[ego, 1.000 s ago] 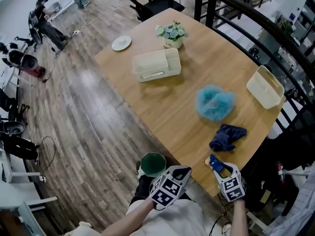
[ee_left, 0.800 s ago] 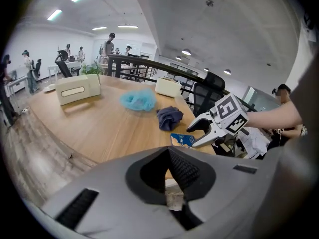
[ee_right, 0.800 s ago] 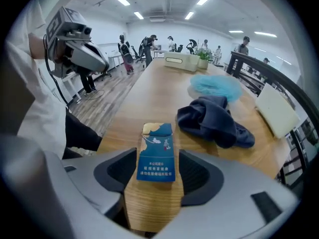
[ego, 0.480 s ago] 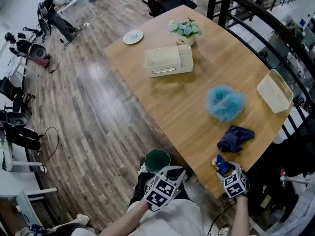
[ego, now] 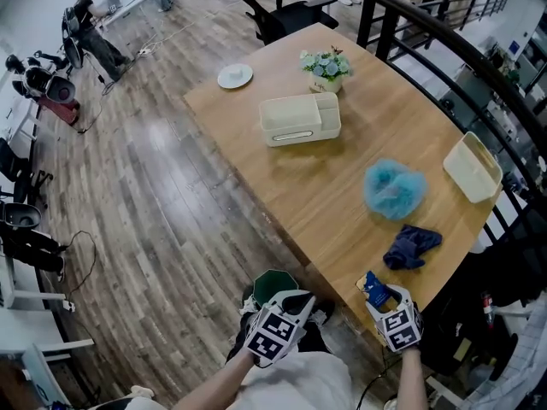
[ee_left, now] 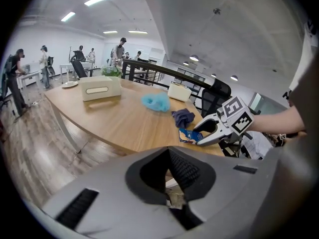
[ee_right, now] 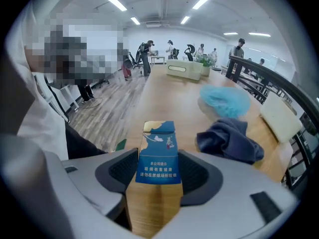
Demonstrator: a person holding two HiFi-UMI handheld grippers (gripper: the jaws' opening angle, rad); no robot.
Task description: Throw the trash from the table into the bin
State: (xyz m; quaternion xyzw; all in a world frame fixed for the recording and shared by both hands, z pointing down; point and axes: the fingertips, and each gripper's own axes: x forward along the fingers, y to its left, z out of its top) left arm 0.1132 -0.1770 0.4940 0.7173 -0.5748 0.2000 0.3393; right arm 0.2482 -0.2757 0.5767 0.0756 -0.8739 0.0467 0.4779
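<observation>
Item, blue packet (ego: 373,285): trash at the near edge of the surface (ego: 325,186), lower right of the head view. Your right gripper (ego: 382,297) straddles it, apparently to lift it clear; the jaws stand about half open, have just been closing, and now meet the packet's two long sides. Item, left gripper (ego: 292,301): you hold it at lower centre by the green bin (ego: 270,278), likely parked out of the way, jaws together with only a pale, unidentifiable scrap in their gap.
</observation>
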